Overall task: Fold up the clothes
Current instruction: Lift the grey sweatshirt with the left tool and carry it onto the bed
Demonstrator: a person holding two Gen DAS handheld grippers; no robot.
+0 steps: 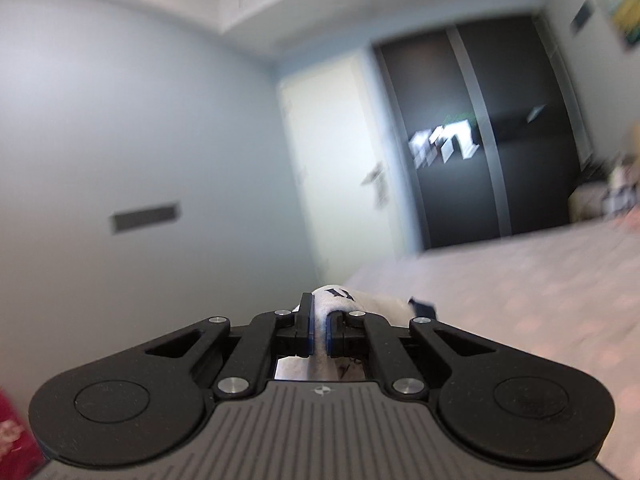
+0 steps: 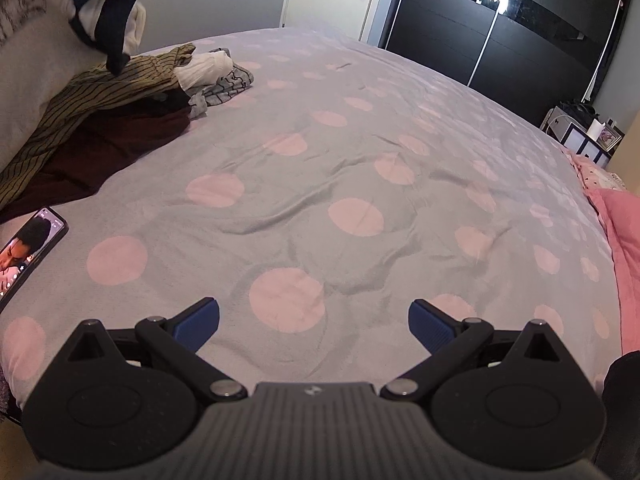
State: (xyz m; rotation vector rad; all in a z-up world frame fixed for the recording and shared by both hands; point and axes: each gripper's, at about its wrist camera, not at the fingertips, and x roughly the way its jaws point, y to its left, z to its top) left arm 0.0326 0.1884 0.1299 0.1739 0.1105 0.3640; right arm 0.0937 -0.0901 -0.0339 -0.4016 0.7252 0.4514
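Grey walls [image 1: 120, 100], white door [image 1: 332, 152] centre frame, dark sliding wardrobe [image 2: 500, 40] upper right, bed with pink-dotted grey cover [image 2: 320, 184] filling the middle.

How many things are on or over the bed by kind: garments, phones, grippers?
Garments: 5: white garment with dark trim, held up; olive striped, maroon, cream ribbed, grey patterned in the pile
Phones: 1: phone
Grippers: 2: left gripper, right gripper
Total: 8
The pile may hide more garments.
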